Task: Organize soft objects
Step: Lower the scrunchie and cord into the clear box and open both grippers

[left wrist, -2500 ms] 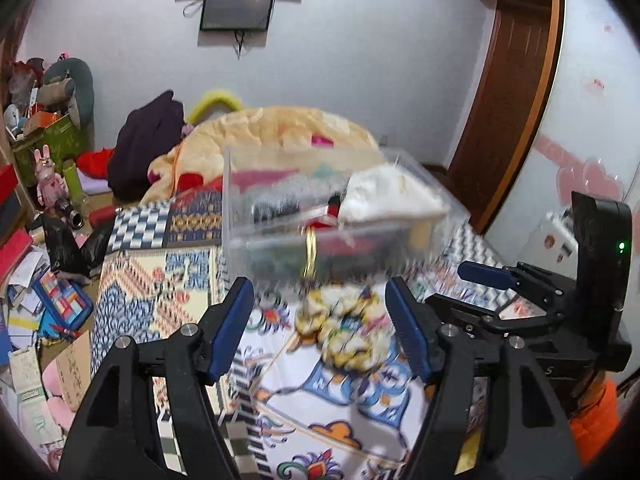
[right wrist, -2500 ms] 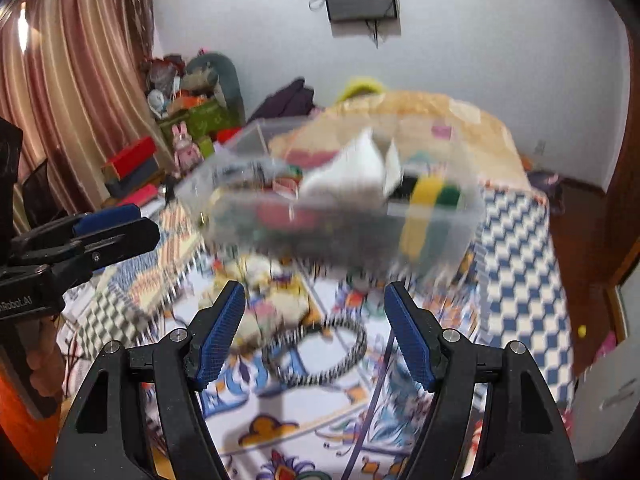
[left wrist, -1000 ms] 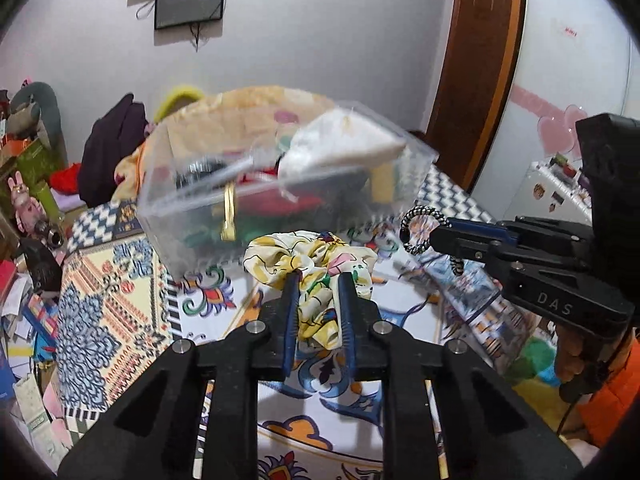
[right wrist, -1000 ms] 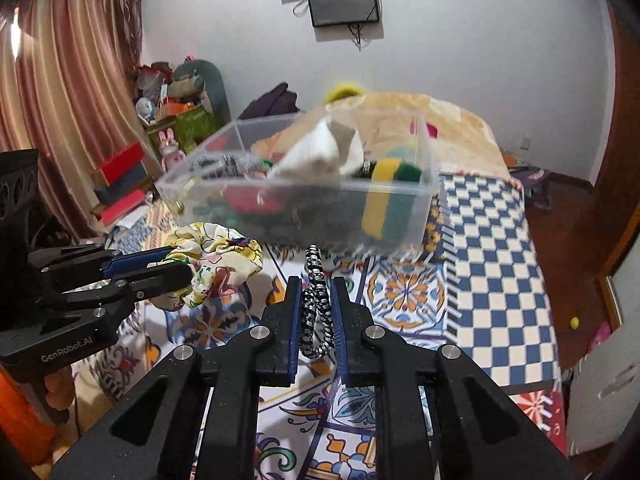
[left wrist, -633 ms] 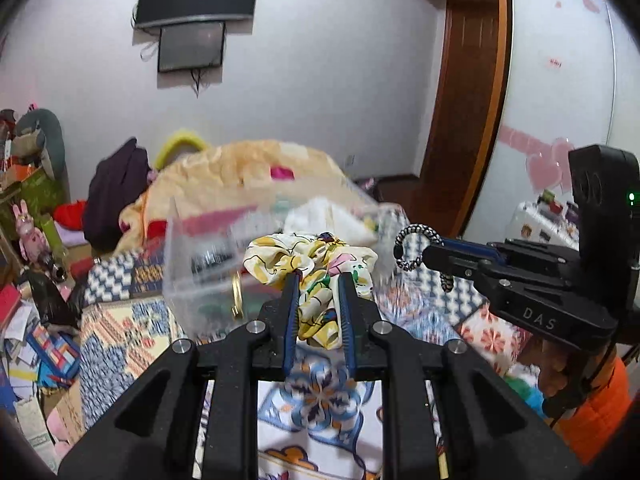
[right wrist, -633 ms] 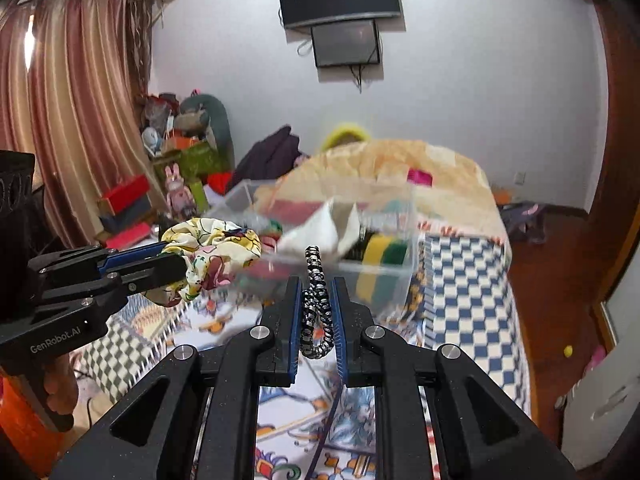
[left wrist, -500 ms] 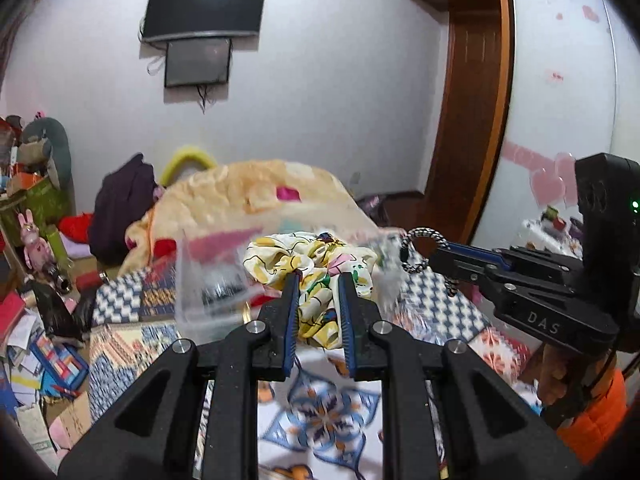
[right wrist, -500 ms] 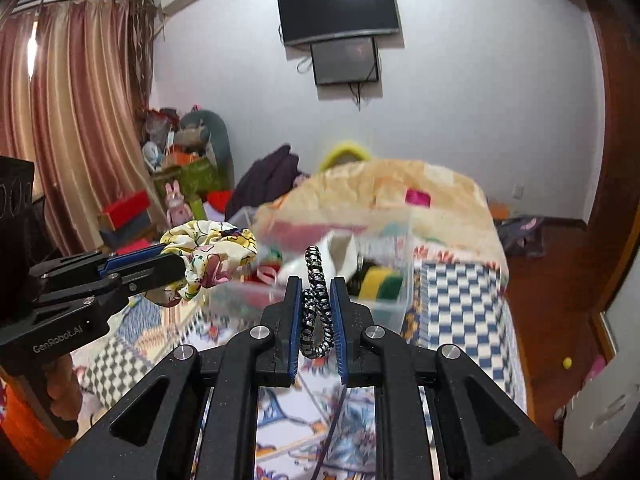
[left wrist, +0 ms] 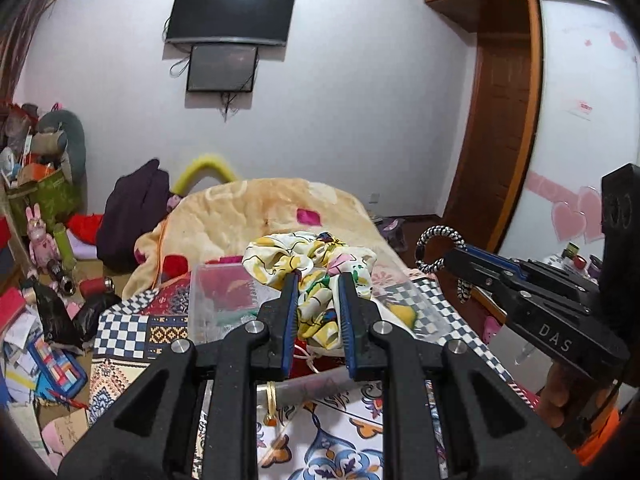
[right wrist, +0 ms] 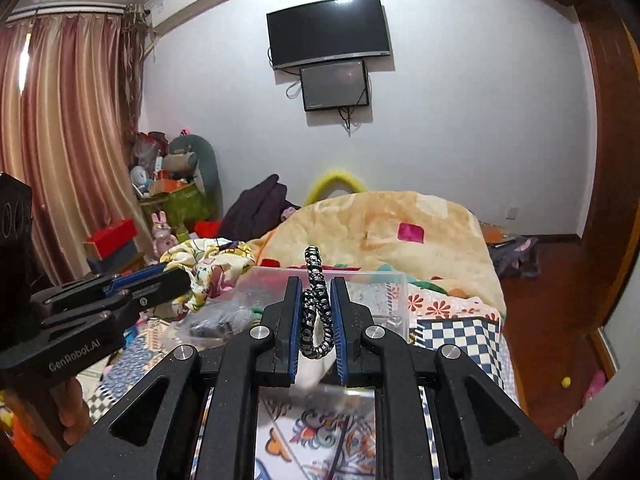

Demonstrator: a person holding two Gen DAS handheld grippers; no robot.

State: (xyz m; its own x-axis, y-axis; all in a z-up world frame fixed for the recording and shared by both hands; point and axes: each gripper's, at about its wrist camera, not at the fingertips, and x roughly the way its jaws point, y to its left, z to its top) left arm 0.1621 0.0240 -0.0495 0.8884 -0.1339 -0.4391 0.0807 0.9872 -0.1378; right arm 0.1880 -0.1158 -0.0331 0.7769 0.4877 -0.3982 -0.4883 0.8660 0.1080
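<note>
A: What is held by the left gripper?

B: A yellow floral scrunchie is pinched between its blue pads, the jaws pressed in on the fabric. The scrunchie is bunched above the fingertips and is held up over the clear bin.

A: And the right gripper?

B: A black-and-white hair tie is clamped upright between its jaws, which are drawn close with only the cord between them. The loop is folded narrow and its top stands above the fingertips. In the left wrist view the same tie is seen as a ring at the tip of the right gripper, to the right of the scrunchie and apart from it.

A: Where is the bin seen?

B: It is seen just below and ahead of both grippers, on the patterned bedspread. Mixed items are seen inside it, but most are blurred. Beyond it a beige blanket is heaped.

A: What else is shown?

B: A TV is mounted on the white wall, with a smaller dark panel under it. Curtains are seen at the left in the right wrist view, and a wooden door frame at the right in the left wrist view. Clutter is piled by the left wall.
</note>
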